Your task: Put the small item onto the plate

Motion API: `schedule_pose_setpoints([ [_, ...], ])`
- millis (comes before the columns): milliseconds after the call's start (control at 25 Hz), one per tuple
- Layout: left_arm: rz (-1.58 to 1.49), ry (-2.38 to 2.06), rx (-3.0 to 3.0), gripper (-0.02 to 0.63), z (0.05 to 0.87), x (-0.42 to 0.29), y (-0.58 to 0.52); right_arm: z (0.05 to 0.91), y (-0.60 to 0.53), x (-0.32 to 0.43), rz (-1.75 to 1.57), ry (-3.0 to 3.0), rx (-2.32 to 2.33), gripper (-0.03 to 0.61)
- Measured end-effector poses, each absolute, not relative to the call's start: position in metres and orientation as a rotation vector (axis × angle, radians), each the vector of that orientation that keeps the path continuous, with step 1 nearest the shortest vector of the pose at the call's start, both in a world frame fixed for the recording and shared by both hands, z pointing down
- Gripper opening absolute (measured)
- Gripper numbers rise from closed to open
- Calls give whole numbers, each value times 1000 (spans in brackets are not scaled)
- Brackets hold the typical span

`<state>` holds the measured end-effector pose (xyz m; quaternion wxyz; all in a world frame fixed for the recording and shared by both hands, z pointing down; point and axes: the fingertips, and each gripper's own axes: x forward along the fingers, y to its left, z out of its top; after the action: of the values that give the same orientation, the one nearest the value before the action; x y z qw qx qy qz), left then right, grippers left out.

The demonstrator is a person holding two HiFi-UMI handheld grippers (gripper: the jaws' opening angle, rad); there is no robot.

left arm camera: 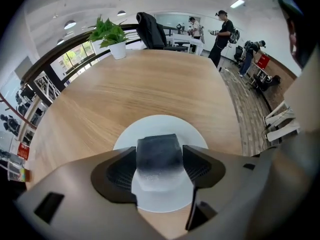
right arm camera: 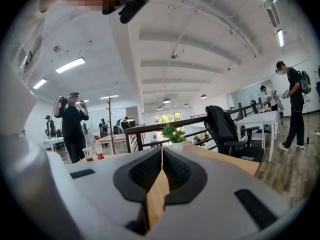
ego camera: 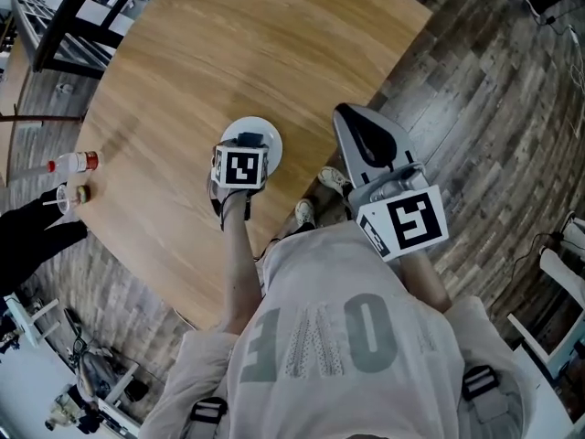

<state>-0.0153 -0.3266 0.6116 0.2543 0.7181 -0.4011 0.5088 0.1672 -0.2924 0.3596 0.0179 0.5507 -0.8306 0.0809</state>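
Holding: my left gripper (ego camera: 248,144) is clamped on the block (left arm camera: 159,159).
Plate (left arm camera: 161,125): under the block, spreading to 12 o'clock.
Right gripper (right arm camera: 161,170): closed, empty, at 3 o'clock.

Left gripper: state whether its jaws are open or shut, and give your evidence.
Shut on the small dark block: both jaws press its sides, over the white plate.

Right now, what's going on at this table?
A person works two handheld grippers at a round wooden table. The left gripper is shut on a small dark block, holding it right over the white plate; whether the block touches the plate is unclear. The right gripper is shut and empty, held off to the side near the table's edge.
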Motion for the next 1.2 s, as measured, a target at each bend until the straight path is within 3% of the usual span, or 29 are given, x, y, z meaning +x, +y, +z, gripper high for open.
schedule_pose_setpoints([
  [720, 1242, -1161, 2054, 298, 590, -8, -334, 358, -298, 159, 258, -2606, 1674, 18],
  [960, 940, -1311, 2164, 298, 523, -9, -342, 345, -297, 144, 204, -2664, 1614, 18],
  [1200, 258, -1604, 2381, 271, 387, -31, -355, 308, -306, 117, 42, -2769, 1516, 18],
])
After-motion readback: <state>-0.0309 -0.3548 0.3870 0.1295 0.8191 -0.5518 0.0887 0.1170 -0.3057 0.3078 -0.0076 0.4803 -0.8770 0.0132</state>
